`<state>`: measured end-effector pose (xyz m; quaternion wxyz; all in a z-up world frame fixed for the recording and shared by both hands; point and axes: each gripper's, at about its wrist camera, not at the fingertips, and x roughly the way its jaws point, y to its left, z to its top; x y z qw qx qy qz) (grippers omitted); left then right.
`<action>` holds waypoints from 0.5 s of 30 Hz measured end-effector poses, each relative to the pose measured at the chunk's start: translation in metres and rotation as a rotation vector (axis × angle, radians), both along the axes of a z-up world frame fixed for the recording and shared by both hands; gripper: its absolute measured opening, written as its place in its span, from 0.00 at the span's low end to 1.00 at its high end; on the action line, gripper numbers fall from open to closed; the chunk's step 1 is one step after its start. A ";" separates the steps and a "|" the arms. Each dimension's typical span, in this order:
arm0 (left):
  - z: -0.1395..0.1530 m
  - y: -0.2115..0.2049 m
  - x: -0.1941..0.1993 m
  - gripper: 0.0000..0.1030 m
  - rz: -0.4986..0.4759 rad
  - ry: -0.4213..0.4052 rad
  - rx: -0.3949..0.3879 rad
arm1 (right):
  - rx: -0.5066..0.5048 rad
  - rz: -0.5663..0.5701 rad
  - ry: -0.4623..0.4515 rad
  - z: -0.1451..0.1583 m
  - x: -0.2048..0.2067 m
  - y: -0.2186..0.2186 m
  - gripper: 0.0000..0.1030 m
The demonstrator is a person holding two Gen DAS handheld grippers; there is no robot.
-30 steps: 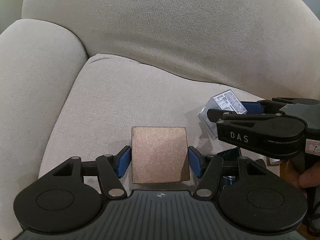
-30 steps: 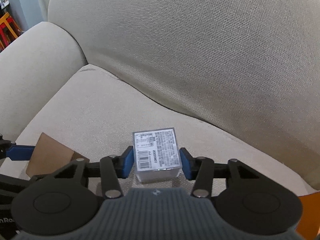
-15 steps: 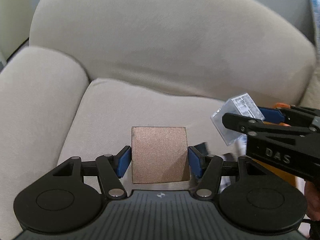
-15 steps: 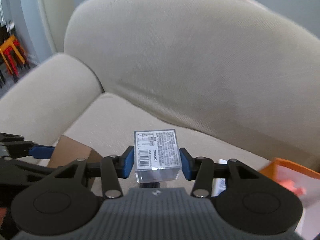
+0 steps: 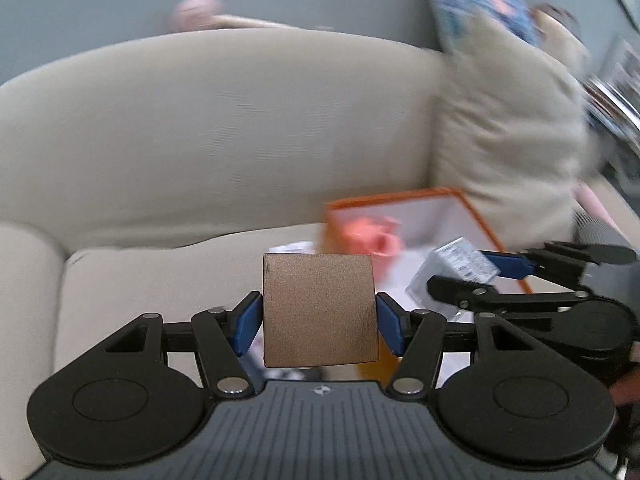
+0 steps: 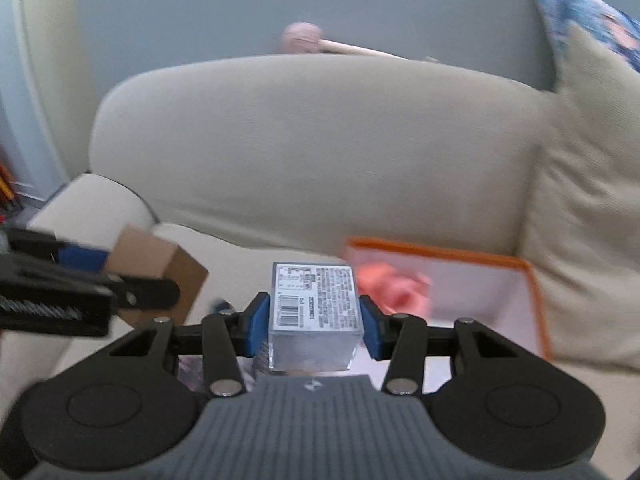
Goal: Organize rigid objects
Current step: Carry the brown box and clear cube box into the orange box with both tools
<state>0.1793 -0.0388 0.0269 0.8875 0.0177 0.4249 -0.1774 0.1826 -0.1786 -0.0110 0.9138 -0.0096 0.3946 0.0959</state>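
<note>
Your left gripper (image 5: 319,322) is clamped on the brown cardboard box (image 5: 320,309): both blue pads (image 5: 245,322) press its sides, and the box sits upright between them, lifted clear of the sofa seat (image 5: 152,280). Your right gripper (image 6: 316,322) is gripping the clear plastic box w/ printed label (image 6: 313,300), pads tight on both sides, barcode facing up, also off the seat.

In the left wrist view the right gripper shows at the right edge, w/ the clear box tilted in its fingers above the orange-rimmed bin (image 5: 472,220). In the right wrist view the left gripper and brown box show at the left, near the armrest (image 6: 92,204).

The bin sits on the seat at the right, against the beige cushion (image 6: 580,208), just beside the backrest (image 6: 304,152). Something pink/coral (image 6: 392,284) lies inside it; too blurred to tell what. White wall of the bin is bare at its right side. A blue patterned pillow (image 5: 480,8) stands behind the cushion, far right. Some small items lie on the seat below both grippers, mostly hidden.
</note>
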 end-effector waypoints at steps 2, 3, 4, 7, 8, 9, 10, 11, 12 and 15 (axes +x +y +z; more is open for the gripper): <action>-0.003 -0.027 -0.005 0.67 -0.084 0.002 0.022 | -0.023 -0.011 0.022 -0.008 -0.012 -0.019 0.47; -0.006 -0.042 -0.007 0.67 -0.127 0.004 0.038 | -0.035 -0.013 0.034 -0.012 -0.016 -0.029 0.47; -0.009 -0.056 -0.008 0.67 -0.168 0.005 0.056 | -0.049 -0.016 0.048 -0.018 -0.021 -0.040 0.47; -0.023 -0.091 -0.004 0.67 -0.263 0.022 0.109 | -0.075 -0.016 0.091 -0.036 -0.027 -0.063 0.47; -0.027 -0.100 -0.003 0.67 -0.288 0.029 0.127 | -0.082 -0.017 0.105 -0.043 -0.027 -0.070 0.47; -0.033 -0.107 -0.003 0.67 -0.314 0.034 0.145 | -0.087 -0.015 0.114 -0.047 -0.025 -0.074 0.47; -0.039 -0.114 -0.001 0.67 -0.341 0.039 0.163 | -0.092 -0.011 0.122 -0.054 -0.027 -0.078 0.47; -0.044 -0.121 0.000 0.67 -0.365 0.049 0.181 | -0.096 -0.001 0.127 -0.059 -0.026 -0.082 0.47; -0.051 -0.127 0.004 0.67 -0.389 0.062 0.201 | -0.101 0.010 0.132 -0.063 -0.026 -0.085 0.47; -0.068 -0.143 0.012 0.67 -0.442 0.082 0.264 | -0.130 0.047 0.141 -0.076 -0.018 -0.086 0.47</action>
